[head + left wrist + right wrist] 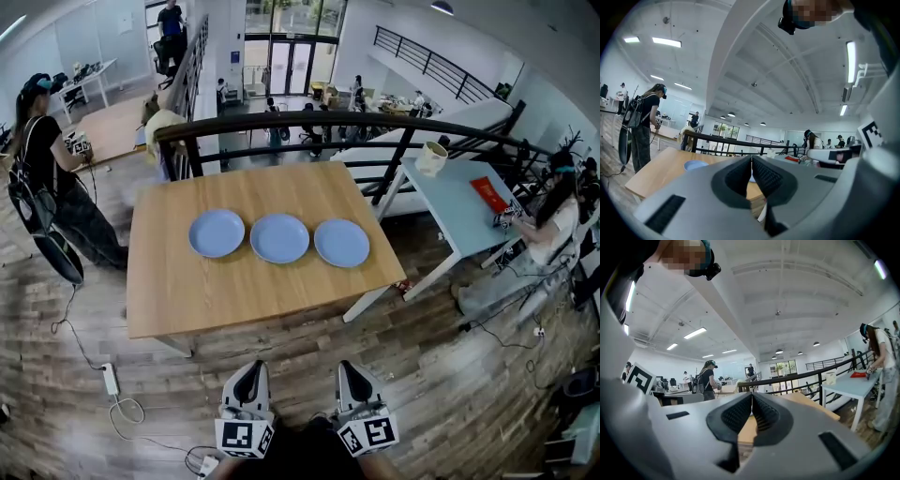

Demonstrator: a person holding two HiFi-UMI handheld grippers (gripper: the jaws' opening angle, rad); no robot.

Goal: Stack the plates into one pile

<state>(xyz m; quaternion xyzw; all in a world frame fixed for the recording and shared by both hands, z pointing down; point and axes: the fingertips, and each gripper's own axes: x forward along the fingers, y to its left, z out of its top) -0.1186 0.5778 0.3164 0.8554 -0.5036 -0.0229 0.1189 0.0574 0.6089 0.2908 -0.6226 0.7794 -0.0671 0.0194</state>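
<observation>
Three light-blue plates lie in a row on the wooden table (187, 300): the left plate (217, 232), the middle plate (279, 238) and the right plate (341, 243). None touches another. My left gripper (250, 372) and right gripper (351, 369) hover side by side over the floor, short of the table's near edge, both shut and empty. In the left gripper view the left gripper (751, 159) points level at the table, with the left plate (695, 164) showing beyond its tips. In the right gripper view the right gripper (752, 397) has its jaws pressed together in front of the table (806, 401).
A black railing (309, 127) runs behind the table. A pale blue table (459, 211) with a cup (432, 157) stands at the right, a person (548, 225) beside it. Another person (47, 178) stands left of the wooden table. A power strip (111, 379) and cables lie on the floor.
</observation>
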